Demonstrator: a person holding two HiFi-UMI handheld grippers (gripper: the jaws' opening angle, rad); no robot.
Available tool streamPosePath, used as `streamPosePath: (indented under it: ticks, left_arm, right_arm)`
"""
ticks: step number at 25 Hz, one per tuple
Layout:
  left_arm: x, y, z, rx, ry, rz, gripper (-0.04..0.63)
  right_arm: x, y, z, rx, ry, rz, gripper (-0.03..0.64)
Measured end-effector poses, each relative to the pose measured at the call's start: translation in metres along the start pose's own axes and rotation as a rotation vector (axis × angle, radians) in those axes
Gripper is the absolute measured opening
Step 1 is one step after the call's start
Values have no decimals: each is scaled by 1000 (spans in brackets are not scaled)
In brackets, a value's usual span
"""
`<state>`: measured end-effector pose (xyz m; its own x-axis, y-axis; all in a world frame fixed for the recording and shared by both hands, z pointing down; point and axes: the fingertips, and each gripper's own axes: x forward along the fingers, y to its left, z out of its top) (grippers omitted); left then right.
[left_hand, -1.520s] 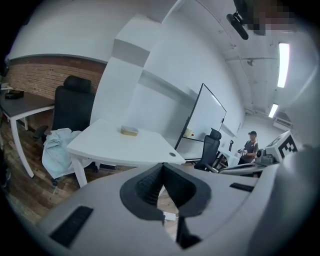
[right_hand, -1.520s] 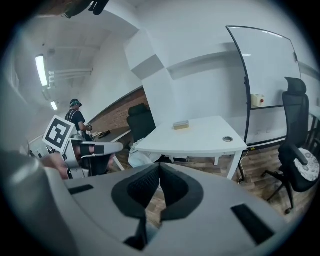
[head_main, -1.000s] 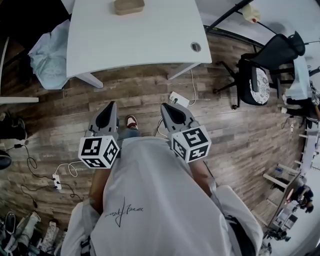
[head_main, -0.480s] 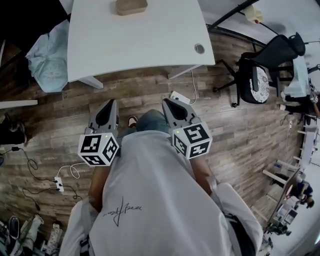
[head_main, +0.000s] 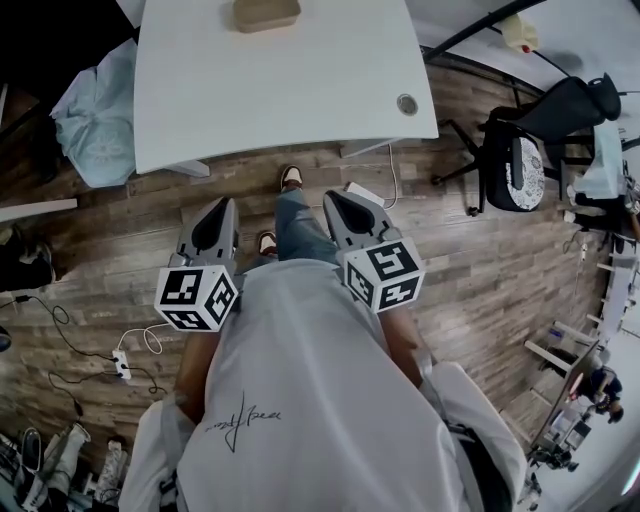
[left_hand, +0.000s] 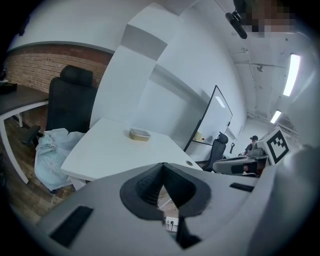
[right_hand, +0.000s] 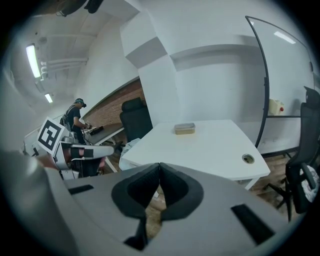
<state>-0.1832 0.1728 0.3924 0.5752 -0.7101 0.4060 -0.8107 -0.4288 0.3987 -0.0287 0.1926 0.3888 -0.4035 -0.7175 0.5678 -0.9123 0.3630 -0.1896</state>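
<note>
Holding a grey two-jaw tool in each hand, the person stands on a brown wood-plank floor (head_main: 470, 270) in front of a white rectangular table (head_main: 280, 95).

The left gripper (head_main: 224, 204) is at waist level and points toward the table. In the left gripper view its black ribbed pads (left_hand: 148, 184) meet at the tip, so the jaws are fully closed with nothing clamped between them. The right gripper (head_main: 333, 197) is alongside it, level with it and pointing the same way. In the right gripper view its jaws are likewise pressed together and empty. Each tool carries a white cube with black square markers at its rear.

A shallow tan rectangular box (head_main: 266, 13) lies flat on the far part of the tabletop, well apart from both grippers. Both gripper views show it ahead of the closed jaws and above them in the frame. A round cable hole (head_main: 407, 103) sits near the table's right front corner.

One blue-jeaned leg (head_main: 297, 226) extends forward between the two tools, and its white-soled shoe (head_main: 291, 177) is just beside the table's front edge. A pale blue cloth (head_main: 95, 110) is draped at the table's left. A black office chair (head_main: 530, 140) stands to the right. A white power strip (head_main: 364, 193) lies on the floor near the right gripper.
</note>
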Motion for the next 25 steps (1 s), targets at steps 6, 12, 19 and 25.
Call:
streamPosePath:
  ticks: [6,12,19,25]
  left_arm:
    - [30,9,25,6,-10,29,5]
    - [68,14,51,3,-7,36,5]
    - [109,9,72,-3,-4,45,5]
    - [136,9,88,-1,-7,63,5]
  right_arm:
    - [27,-21,24,-5,-5,29,11]
    - [53,-49,51,-2,-5,46,11]
    - [77,-83,71,5,5,72,11]
    - [96,-109,91,7,-8,87,11]
